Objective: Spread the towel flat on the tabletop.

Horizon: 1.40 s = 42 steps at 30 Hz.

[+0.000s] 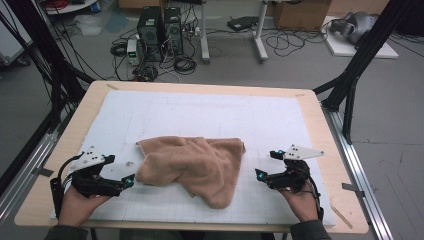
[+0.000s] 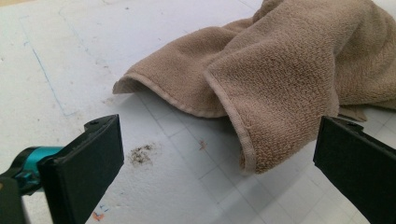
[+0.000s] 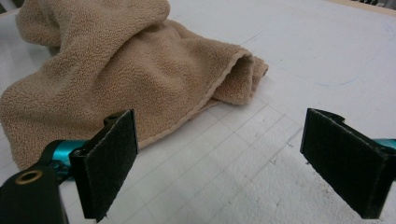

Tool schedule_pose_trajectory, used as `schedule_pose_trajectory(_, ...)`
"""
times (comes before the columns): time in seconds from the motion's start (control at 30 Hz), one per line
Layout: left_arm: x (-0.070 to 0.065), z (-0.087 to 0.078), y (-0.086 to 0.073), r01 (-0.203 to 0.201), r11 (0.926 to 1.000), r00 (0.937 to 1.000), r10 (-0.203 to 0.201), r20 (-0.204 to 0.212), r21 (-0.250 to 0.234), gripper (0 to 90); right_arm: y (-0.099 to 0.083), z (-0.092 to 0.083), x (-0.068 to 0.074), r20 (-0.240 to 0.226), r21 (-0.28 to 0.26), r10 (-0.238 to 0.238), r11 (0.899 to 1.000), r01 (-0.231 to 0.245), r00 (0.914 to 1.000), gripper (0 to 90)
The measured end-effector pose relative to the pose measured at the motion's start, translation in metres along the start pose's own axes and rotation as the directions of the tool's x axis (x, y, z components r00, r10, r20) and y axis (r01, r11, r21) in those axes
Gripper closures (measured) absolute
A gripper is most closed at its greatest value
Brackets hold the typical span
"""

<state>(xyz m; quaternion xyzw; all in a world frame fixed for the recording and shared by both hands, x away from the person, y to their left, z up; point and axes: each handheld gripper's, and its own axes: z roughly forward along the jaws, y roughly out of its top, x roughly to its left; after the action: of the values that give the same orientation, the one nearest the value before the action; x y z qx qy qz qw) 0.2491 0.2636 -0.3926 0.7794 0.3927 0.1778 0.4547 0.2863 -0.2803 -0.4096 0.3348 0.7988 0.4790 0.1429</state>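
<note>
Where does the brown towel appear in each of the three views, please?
High view: the brown towel lies crumpled at the middle of the white mat, between the two grippers.
Left gripper view: upper right, beyond the open jaws.
Right gripper view: upper left, beyond the open jaws.
Shared landmark: the towel's hemmed edge against the mat's grid lines.

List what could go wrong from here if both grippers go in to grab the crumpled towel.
1. The tan towel lies bunched with overlapping folds, so the open left gripper may pinch two layers at the hemmed edge instead of one.
2. The open right gripper faces a rolled fold, not a clear corner; a grab there could keep the towel twisted.
3. Pulling from both sides might drag the towel across the white mat.
</note>
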Motion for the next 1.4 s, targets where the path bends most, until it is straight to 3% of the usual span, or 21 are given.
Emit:
schedule_pose_trajectory(0.57,-0.002,0.002,0.003,-0.001,1.0000,0.9998,0.001,0.018,0.005,2.1,-0.001,-0.001,-0.001,-0.009,0.009,0.005,1.000,-0.005,0.9999,10.6)
schedule_pose_trajectory(0.83,-0.005,-0.001,0.008,-0.006,1.0000,0.9993,0.006,0.038,-0.004,2.1,0.006,0.005,0.003,-0.024,0.012,-0.017,1.000,0.017,0.9996,10.6)
schedule_pose_trajectory(1.1,-0.012,0.002,0.029,-0.031,0.9992,0.9969,0.033,0.071,-0.023,3.2,0.025,0.026,0.012,-0.071,0.029,-0.060,0.998,0.062,0.9956,10.6)
schedule_pose_trajectory(1.13,-0.012,0.008,0.034,-0.039,0.9990,0.9941,0.041,0.100,-0.023,5.7,0.028,0.030,0.012,-0.078,0.032,-0.069,0.997,0.072,0.9946,10.6)
schedule_pose_trajectory(1.27,-0.011,0.020,0.040,-0.038,0.9991,0.9928,0.040,0.113,-0.019,8.7,0.035,0.047,0.014,-0.108,0.057,-0.078,0.995,0.084,0.9911,11.0)
schedule_pose_trajectory(1.4,-0.011,0.040,0.043,-0.044,0.9990,0.9912,0.043,0.125,-0.001,15.3,0.038,0.062,0.016,-0.139,0.083,-0.105,0.990,0.117,0.9848,19.2)
